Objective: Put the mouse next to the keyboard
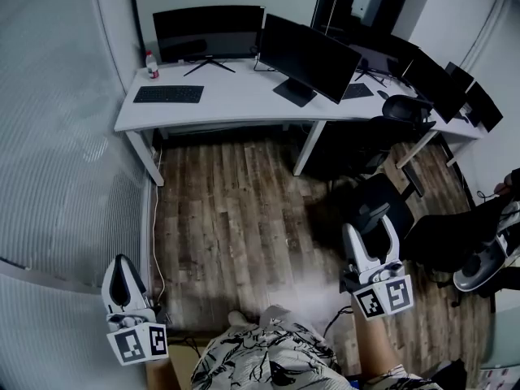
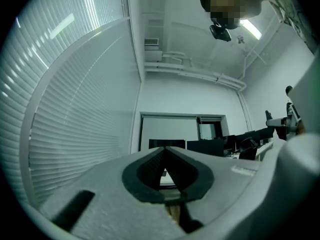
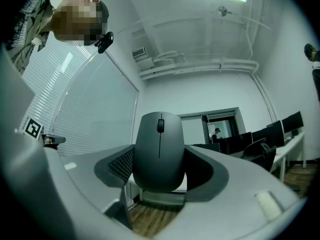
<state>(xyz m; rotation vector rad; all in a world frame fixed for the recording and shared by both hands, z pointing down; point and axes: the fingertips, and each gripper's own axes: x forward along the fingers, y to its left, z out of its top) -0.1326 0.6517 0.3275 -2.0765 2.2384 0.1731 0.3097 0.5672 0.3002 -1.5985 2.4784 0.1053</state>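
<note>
Mouse [image 3: 159, 151] indistinct in head view between right claw [image 1: 371, 230] jaws; bottle [image 1: 152, 65] label too small

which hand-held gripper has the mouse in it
The right hand-held gripper: its jaws clamp the grey mouse by its sides. The left hand-held gripper has its jaws shut together with nothing between them.

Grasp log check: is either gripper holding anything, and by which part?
Right gripper holds the mouse by its two long sides, wheel end pointing out past the jaws. Left gripper is shut, empty.
</note>
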